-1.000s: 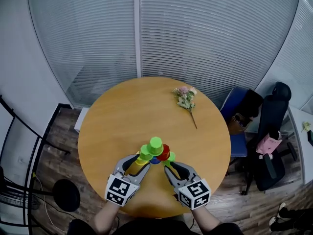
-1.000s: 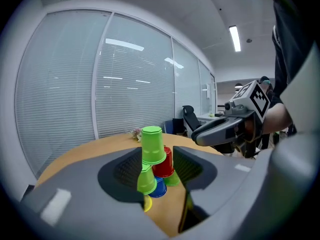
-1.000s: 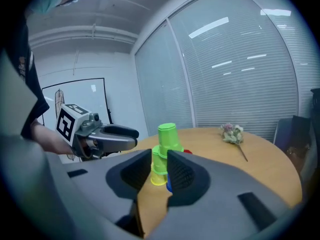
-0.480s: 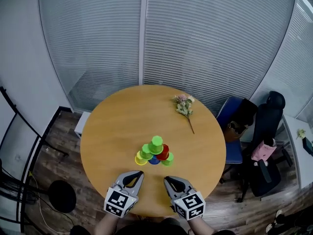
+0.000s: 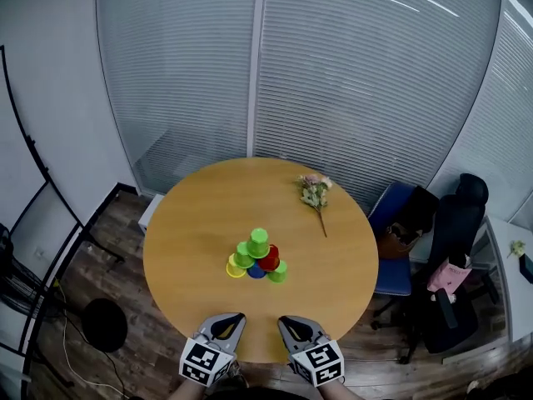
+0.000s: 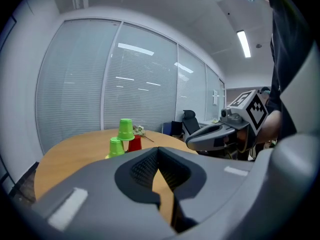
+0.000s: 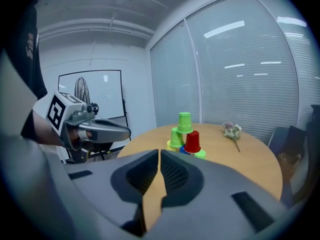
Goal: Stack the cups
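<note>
A pyramid of upside-down cups stands on the round wooden table: yellow, blue and green cups at the base, a green and a red cup above, one green cup on top. The same stack shows ahead in the left gripper view, and the stack ahead in the right gripper view. My left gripper and right gripper hang side by side at the table's near edge, well short of the cups. Both are shut with nothing between their jaws.
A small bunch of dried flowers lies on the far right of the table. A blue chair and a black office chair stand to the right. A glass wall with blinds runs behind. A black stand base sits on the floor at left.
Both grippers have drawn back from the cup stack to the table's near edge and their jaws have shut. The cups stay stacked. The head view has risen and pulled away.
</note>
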`<state>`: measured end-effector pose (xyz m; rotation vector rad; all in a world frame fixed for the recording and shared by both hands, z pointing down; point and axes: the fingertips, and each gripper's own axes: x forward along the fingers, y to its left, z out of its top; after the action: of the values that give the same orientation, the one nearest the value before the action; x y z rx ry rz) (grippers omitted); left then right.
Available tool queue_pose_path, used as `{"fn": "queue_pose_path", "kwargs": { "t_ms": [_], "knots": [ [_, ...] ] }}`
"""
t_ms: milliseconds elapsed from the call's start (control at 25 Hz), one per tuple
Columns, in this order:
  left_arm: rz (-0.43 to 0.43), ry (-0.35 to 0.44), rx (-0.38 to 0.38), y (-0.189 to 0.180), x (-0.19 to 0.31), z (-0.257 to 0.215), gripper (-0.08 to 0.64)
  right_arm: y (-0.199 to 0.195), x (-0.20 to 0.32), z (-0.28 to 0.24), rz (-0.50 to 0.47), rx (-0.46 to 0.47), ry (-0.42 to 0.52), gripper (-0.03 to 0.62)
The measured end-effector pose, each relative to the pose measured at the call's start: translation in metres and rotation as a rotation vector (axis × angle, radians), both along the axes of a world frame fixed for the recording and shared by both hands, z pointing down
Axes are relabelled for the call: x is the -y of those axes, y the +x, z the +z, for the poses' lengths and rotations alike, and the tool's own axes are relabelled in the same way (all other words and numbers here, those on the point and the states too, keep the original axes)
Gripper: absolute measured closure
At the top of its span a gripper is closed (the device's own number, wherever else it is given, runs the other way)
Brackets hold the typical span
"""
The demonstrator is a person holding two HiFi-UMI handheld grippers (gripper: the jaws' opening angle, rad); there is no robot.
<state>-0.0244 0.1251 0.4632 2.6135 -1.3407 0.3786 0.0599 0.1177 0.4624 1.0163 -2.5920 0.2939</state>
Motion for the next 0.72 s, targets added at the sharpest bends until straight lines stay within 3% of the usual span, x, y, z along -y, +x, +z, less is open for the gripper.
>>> {"fn": "queue_pose_path", "kwargs": {
  "t_ms": [160, 520, 720],
  "knots": [
    [-0.021, -0.032, 0.009, 0.015, -0.028, 0.003, 0.549, 0.019, -0.021, 0.0, -0.008, 0.006, -0.001, 0.567],
    [-0.082, 0.004, 0.002, 0.054, -0.087, 0.007, 0.549, 0.059, -0.081, 0.014, -0.041, 0.025, -0.02, 0.569],
    [-0.095, -0.039, 0.011, 0.075, -0.117, 0.011, 0.549, 0.073, -0.104, 0.021, -0.071, 0.029, -0.026, 0.572]
  ]
}}
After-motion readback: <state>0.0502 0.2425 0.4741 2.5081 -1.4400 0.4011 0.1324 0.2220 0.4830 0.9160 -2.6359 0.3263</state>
